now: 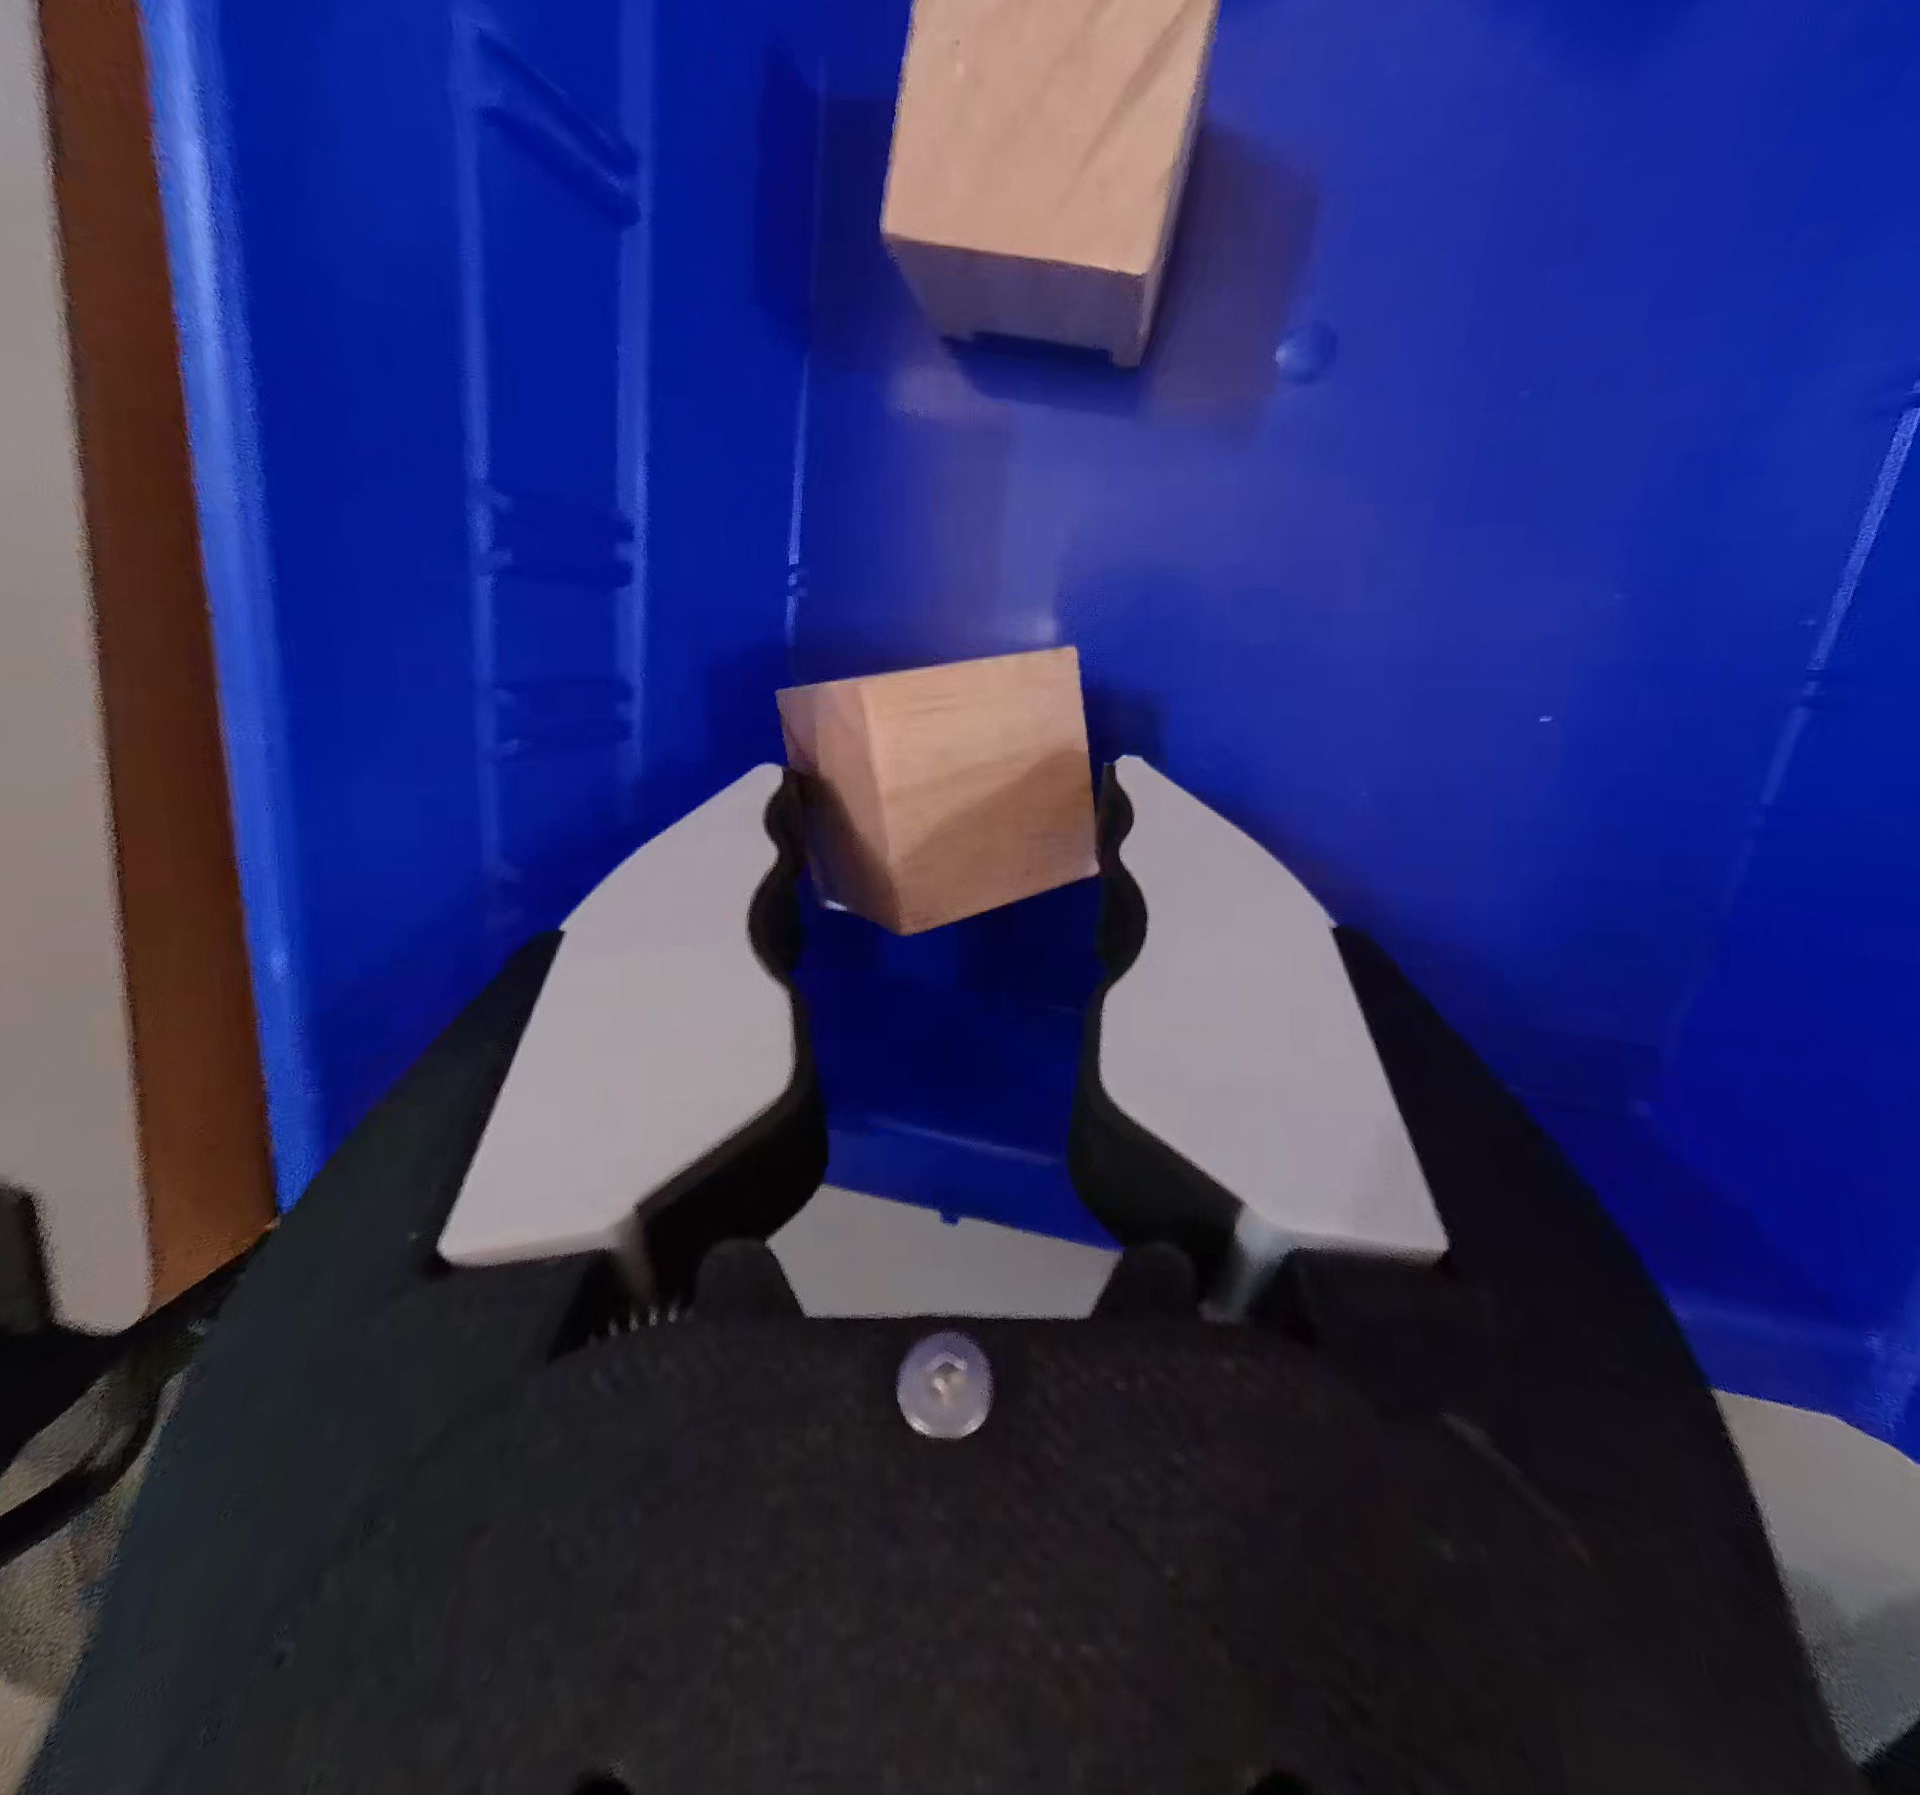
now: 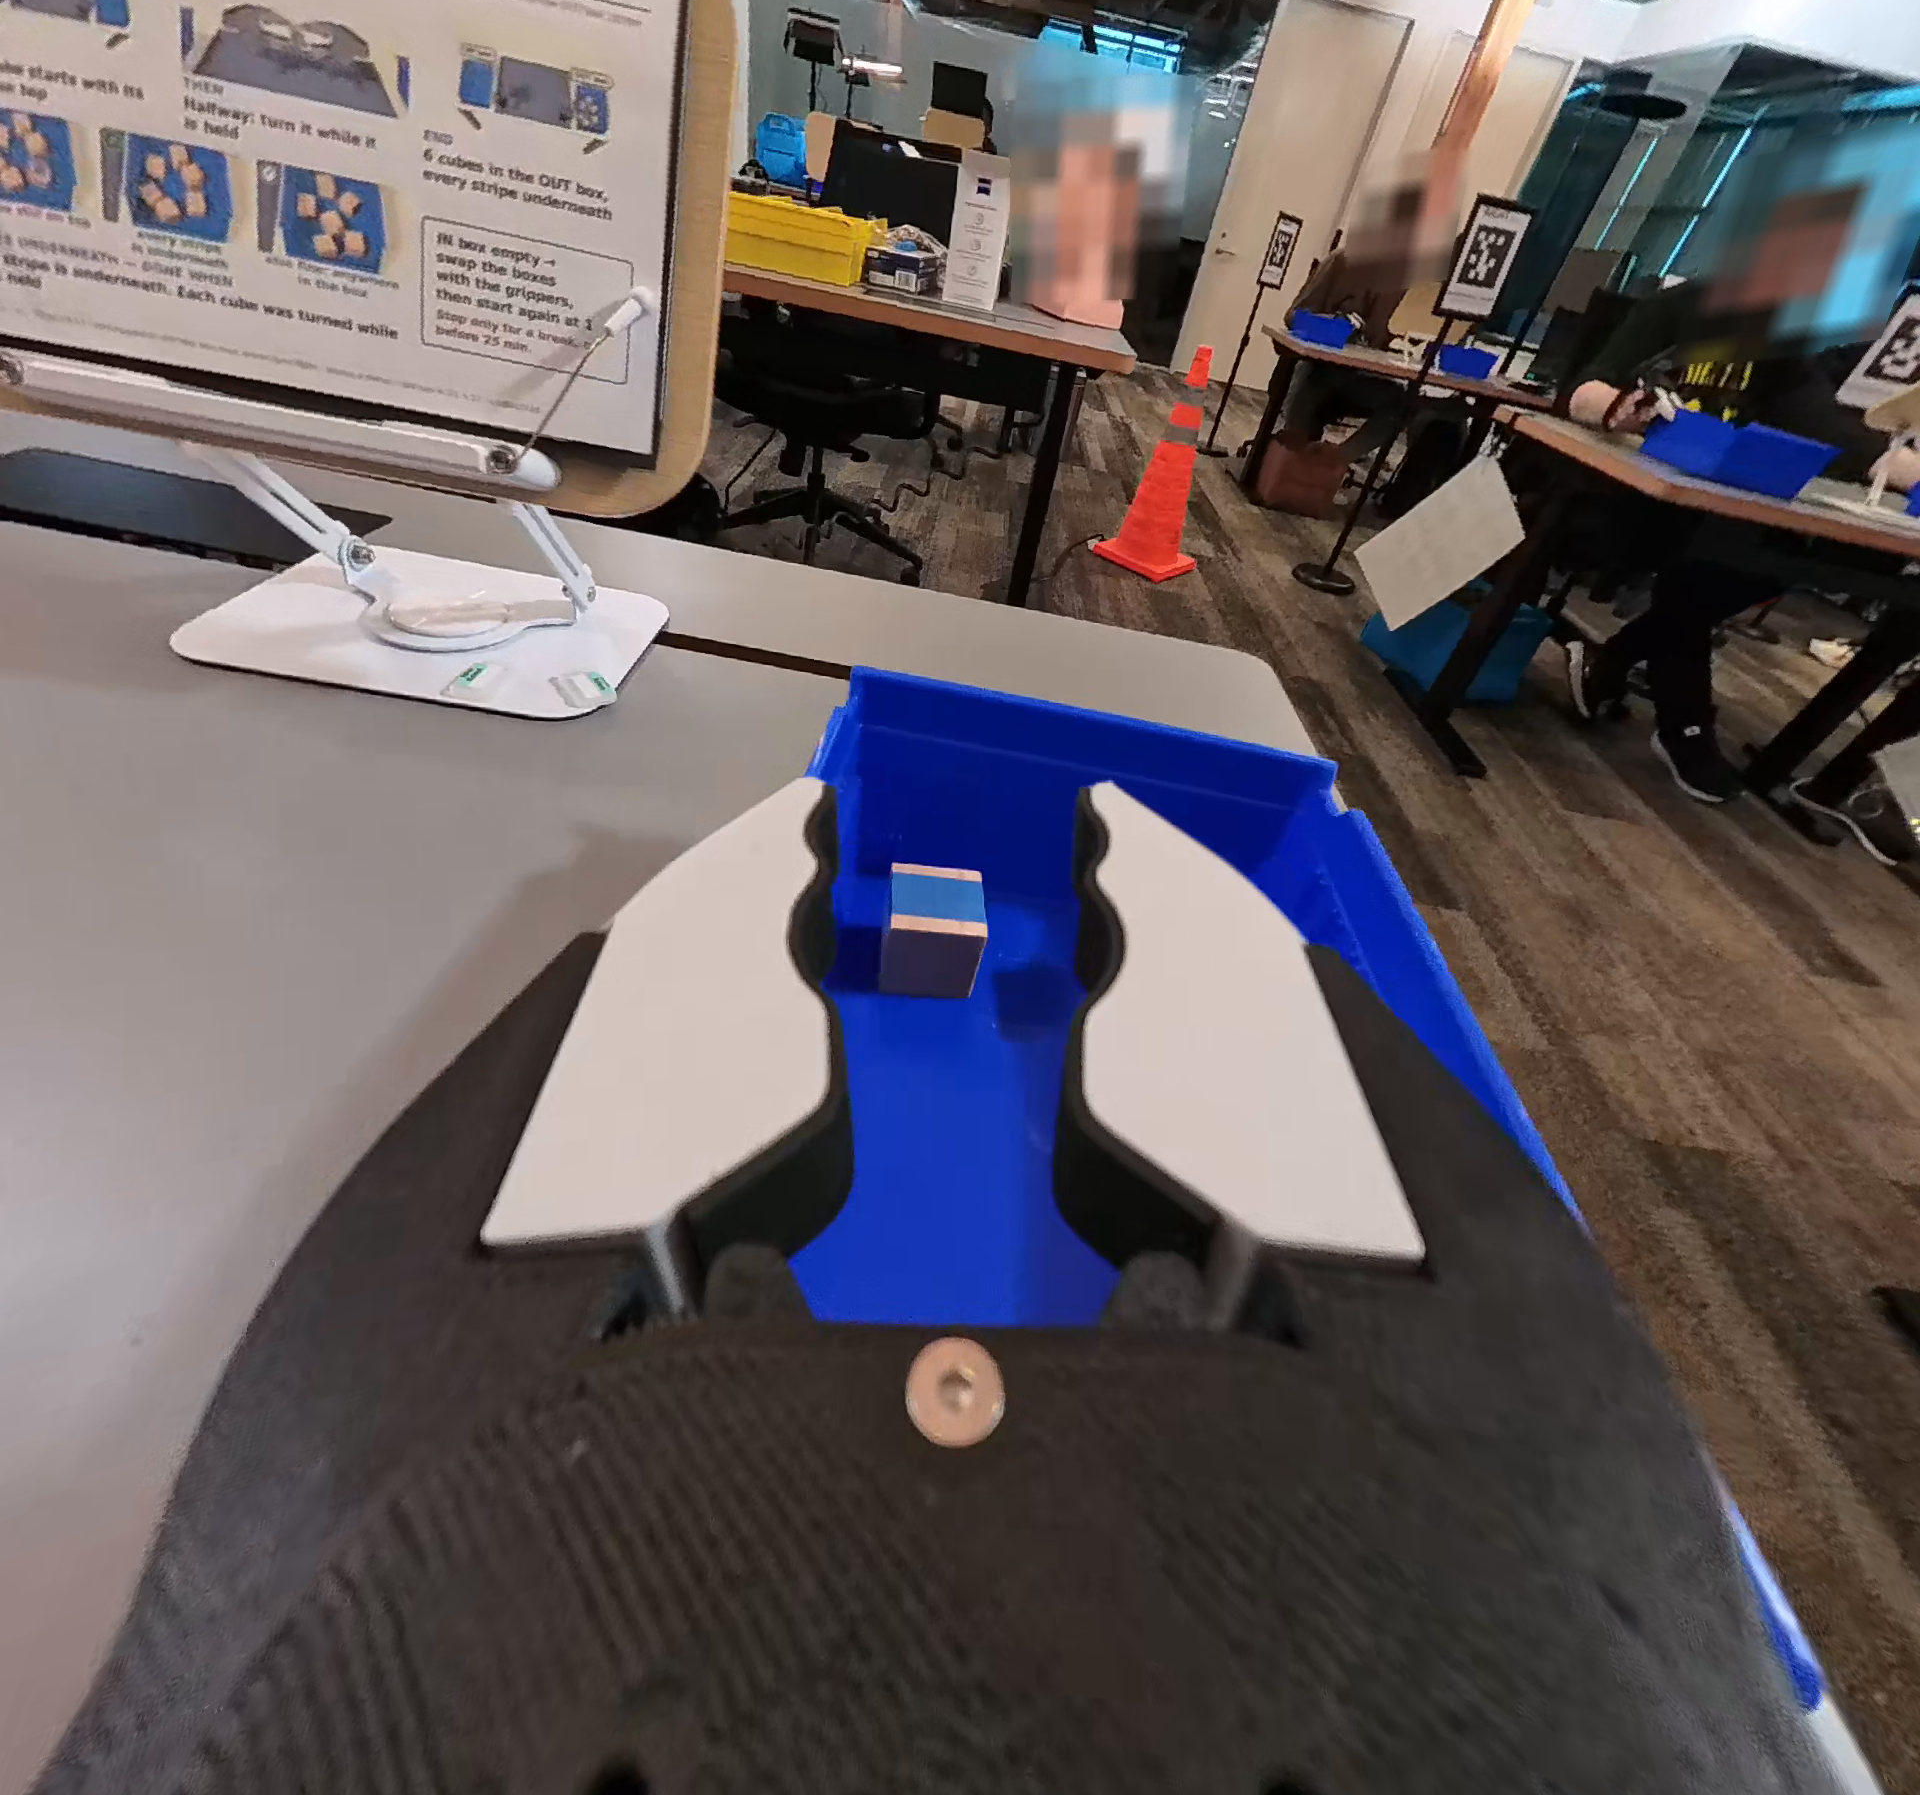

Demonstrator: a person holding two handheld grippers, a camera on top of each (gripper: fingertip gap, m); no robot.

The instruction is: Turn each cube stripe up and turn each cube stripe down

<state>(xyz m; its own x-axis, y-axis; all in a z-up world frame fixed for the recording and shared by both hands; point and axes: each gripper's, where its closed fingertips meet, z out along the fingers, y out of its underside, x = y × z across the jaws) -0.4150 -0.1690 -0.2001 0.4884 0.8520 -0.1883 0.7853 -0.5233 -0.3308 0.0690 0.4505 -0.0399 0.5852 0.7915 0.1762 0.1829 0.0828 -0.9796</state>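
In the left wrist view my left gripper [image 1: 943, 810] looks down into a blue box [image 1: 1455, 602]. It is shut on a plain wooden cube [image 1: 956, 800], held tilted between the fingertips above the box floor, with no stripe showing. A second wooden cube [image 1: 1049, 114] sits on the floor farther ahead with a plain face up. In the right wrist view my right gripper [image 2: 951, 872] is open and empty above another blue box [image 2: 1091, 758]. A cube [image 2: 935, 930] stands near that box's far wall, its blue stripe facing up.
The left box's ribbed wall [image 1: 551, 498] and a brown table edge [image 1: 135, 498] run along the left. A white stand [image 2: 416, 633] with an instruction sheet [image 2: 332, 135] stands on the grey table [image 2: 312, 914]. An orange cone [image 2: 1158, 488], other desks and seated people are beyond.
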